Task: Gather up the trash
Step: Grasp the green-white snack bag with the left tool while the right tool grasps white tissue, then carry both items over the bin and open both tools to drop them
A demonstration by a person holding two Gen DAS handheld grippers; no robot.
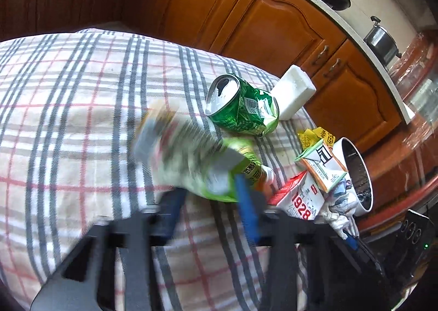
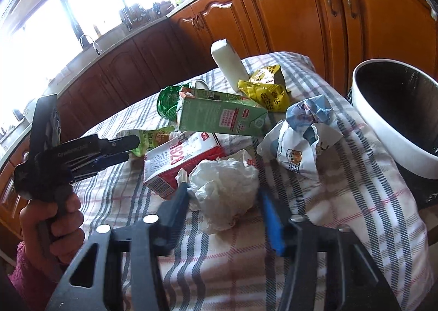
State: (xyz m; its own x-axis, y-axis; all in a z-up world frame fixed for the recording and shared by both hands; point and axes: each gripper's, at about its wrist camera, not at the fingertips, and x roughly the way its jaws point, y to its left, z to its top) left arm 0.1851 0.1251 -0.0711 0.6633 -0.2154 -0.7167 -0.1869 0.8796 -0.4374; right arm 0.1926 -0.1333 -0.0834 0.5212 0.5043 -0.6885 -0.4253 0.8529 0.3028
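The left tongs [image 2: 128,149] grip a motion-blurred green snack wrapper [image 1: 191,163] mid-table. The right tongs [image 2: 224,201] stand open around a crumpled white bag [image 2: 224,187]. The bin [image 2: 383,130] at the table's right edge is cut off.

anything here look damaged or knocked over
Yes. The green can is crushed and lying on its side on the checked cloth. The red-and-white carton lies flat, with the green carton tipped across it. The rest is crumpled litter beside the white bin.
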